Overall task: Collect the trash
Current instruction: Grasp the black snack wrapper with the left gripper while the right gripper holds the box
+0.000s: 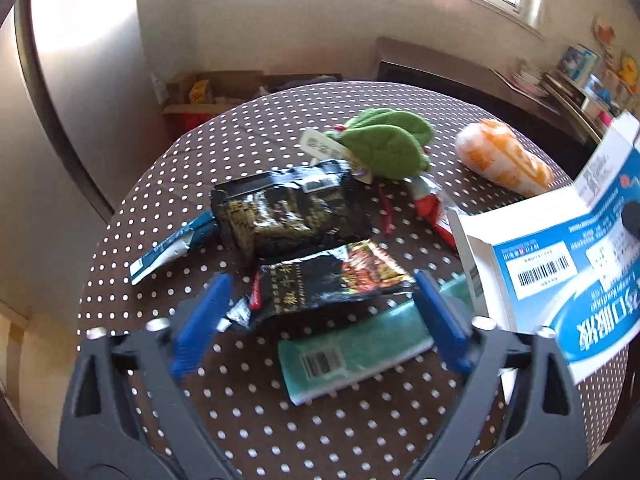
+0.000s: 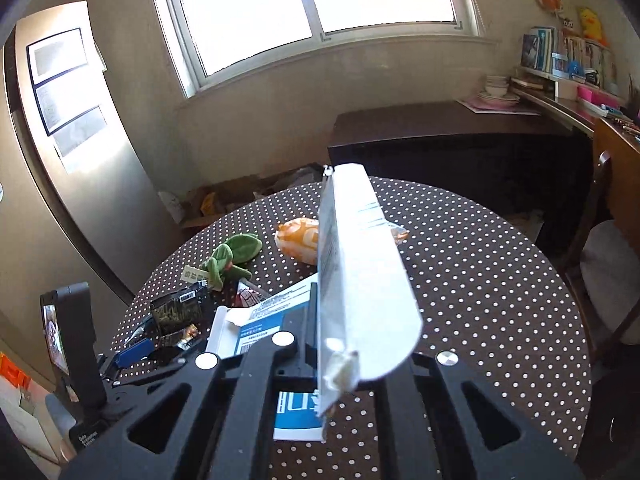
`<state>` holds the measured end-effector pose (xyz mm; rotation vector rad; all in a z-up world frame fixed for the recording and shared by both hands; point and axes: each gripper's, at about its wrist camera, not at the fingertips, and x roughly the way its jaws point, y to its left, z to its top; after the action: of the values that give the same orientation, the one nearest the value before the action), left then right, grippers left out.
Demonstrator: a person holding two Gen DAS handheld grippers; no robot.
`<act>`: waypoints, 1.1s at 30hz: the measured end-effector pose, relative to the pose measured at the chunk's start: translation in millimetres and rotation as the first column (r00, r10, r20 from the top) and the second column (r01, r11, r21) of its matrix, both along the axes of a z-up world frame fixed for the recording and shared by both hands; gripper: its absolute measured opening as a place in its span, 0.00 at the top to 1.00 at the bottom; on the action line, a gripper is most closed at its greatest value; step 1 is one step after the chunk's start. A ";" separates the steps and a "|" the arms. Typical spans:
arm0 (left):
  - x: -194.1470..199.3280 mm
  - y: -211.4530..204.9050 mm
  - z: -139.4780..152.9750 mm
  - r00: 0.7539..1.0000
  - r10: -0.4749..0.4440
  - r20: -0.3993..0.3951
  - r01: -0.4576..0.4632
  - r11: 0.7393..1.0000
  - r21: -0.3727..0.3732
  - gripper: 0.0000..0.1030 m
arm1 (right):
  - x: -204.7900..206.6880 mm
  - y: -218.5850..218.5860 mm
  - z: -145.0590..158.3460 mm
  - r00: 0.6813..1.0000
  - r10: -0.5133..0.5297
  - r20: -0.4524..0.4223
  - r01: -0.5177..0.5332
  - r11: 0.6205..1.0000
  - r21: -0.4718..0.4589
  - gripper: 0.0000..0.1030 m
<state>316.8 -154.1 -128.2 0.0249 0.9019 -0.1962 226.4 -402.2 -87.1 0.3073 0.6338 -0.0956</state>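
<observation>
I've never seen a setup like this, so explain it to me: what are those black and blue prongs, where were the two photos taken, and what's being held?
A person holds a two-finger grabber in each hand, each with its own camera looking along the fingers. The left tool is open above a black wrapper on the dotted table, near a green packet, a green toy and an orange toy. The right tool is shut on a blue-and-white box, raised off the table.
</observation>
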 end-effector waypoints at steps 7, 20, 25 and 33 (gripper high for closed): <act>0.8 16.0 -0.6 1.000 0.008 0.004 -0.008 0.999 -0.040 0.74 | 10.3 7.4 -6.9 0.999 0.026 -0.020 -0.025 0.999 0.037 0.95; -27.3 37.7 17.6 0.998 0.013 0.061 -0.009 0.997 -0.075 0.77 | -3.1 13.7 4.6 1.000 0.030 0.003 -0.030 0.999 0.024 0.95; -44.2 50.3 31.2 0.994 0.018 0.105 -0.011 0.998 -0.067 0.77 | -14.2 24.2 16.4 0.999 0.039 0.033 -0.039 0.999 0.015 0.95; -74.5 75.6 53.4 0.985 0.029 0.169 -0.018 0.997 -0.069 0.77 | -30.5 61.0 29.0 0.993 0.097 0.068 -0.097 0.995 0.001 0.95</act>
<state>242.3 -78.5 -74.8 -0.0314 0.7251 -0.1995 195.9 -341.1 -58.2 0.2821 0.5807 0.0094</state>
